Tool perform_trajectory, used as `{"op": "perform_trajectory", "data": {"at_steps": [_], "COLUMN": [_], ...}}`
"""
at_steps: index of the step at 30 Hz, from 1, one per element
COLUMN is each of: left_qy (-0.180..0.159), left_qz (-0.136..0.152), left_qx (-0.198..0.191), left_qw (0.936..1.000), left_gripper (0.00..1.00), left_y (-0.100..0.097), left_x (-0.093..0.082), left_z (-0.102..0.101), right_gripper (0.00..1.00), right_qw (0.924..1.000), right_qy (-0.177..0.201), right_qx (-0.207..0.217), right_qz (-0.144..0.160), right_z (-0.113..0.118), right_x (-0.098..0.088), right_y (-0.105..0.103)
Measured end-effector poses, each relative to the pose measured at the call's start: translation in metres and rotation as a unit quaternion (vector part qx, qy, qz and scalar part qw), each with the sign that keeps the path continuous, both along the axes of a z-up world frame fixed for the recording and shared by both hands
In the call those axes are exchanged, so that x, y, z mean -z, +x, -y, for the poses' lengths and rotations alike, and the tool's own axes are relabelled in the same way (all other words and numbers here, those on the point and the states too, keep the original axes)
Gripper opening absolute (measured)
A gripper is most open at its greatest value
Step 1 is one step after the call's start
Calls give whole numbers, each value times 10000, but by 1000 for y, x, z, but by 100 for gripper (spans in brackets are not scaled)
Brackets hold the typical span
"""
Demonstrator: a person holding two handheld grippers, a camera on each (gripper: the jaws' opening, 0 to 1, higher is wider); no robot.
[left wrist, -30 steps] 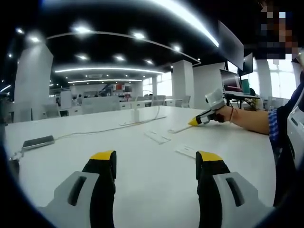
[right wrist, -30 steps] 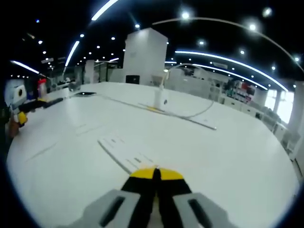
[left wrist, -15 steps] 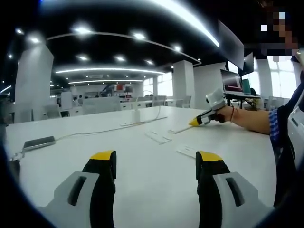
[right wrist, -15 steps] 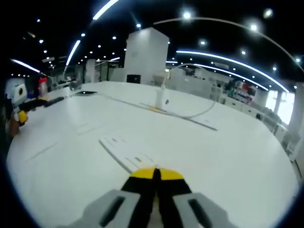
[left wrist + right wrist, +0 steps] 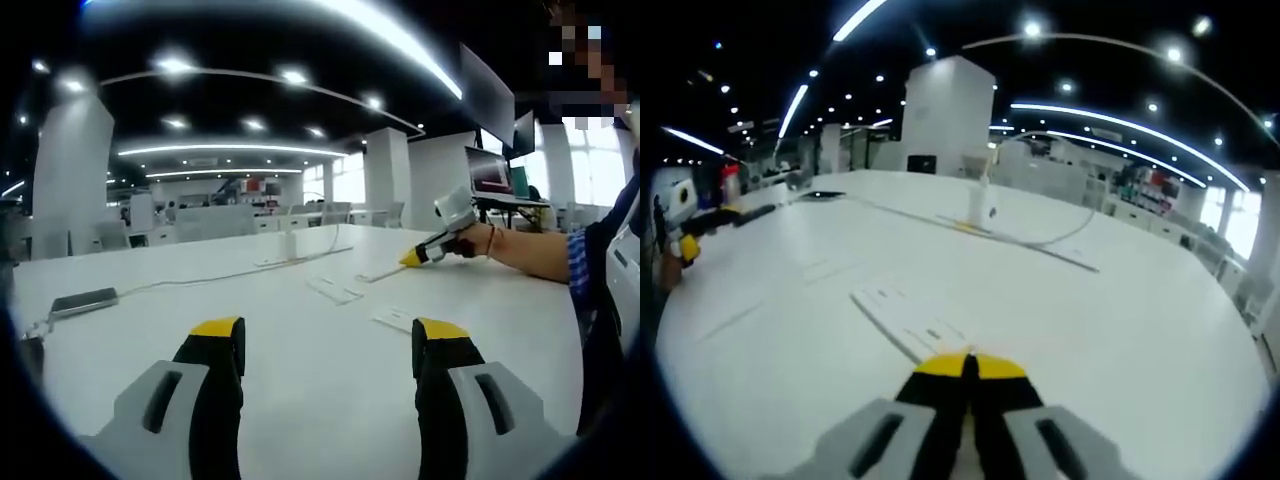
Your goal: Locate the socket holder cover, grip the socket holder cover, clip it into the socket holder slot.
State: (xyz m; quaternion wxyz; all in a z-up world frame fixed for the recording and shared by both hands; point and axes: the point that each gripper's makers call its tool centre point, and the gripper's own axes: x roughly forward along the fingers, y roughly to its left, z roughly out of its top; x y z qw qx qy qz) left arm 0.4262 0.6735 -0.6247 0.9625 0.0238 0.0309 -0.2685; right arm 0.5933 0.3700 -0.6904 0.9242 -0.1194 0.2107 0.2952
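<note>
In the right gripper view my right gripper [image 5: 969, 364] has its yellow-tipped jaws shut, and a long flat white strip, the socket holder cover [image 5: 902, 319], runs out from the tips low over the white table [image 5: 1120, 330]. The left gripper view shows the same gripper [image 5: 411, 258] at the right in a person's hand, with the strip [image 5: 373, 273] sticking out to the left. Two flat white pieces [image 5: 333, 289] [image 5: 394, 318] lie on the table between the grippers. My left gripper [image 5: 328, 335] hovers open over the table with nothing between its jaws; it also shows small at the left edge [image 5: 684, 246].
A phone [image 5: 82, 300] on a cable lies at the left. A small white upright block [image 5: 980, 208] with a looping cable stands mid-table. A laptop [image 5: 487, 174] sits behind the person's forearm [image 5: 530, 254]. Office desks and columns fill the background.
</note>
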Motion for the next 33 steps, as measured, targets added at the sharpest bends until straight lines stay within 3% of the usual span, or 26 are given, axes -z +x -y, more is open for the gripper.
{"op": "perform_trajectory", "data": {"at_steps": [17, 19, 23, 26, 33], "left_qy": [-19, -24, -33, -36, -43], "left_qz": [-19, -1, -5, -12, -39], "left_qx": [-36, -66, -184, -237, -258], "left_qw": [10000, 10000, 9998, 9997, 9997], "left_gripper": [67, 67, 67, 67, 67], "left_y": [3, 3, 5, 6, 7], "left_x": [0, -1, -1, 0, 1], "left_z": [-1, -2, -7, -9, -9], "right_gripper": [3, 4, 4, 4, 4], "right_qw": [9999, 9989, 9991, 9991, 9993], "right_qy": [-38, 342, 313, 348, 348], "right_qx": [97, 272, 246, 201, 157], "right_qz": [-4, -147, 124, 163, -50], "right_z": [3, 3, 6, 7, 6], "right_x": [-2, -3, -14, -18, -7], "right_y": [7, 9, 10, 8, 6]}}
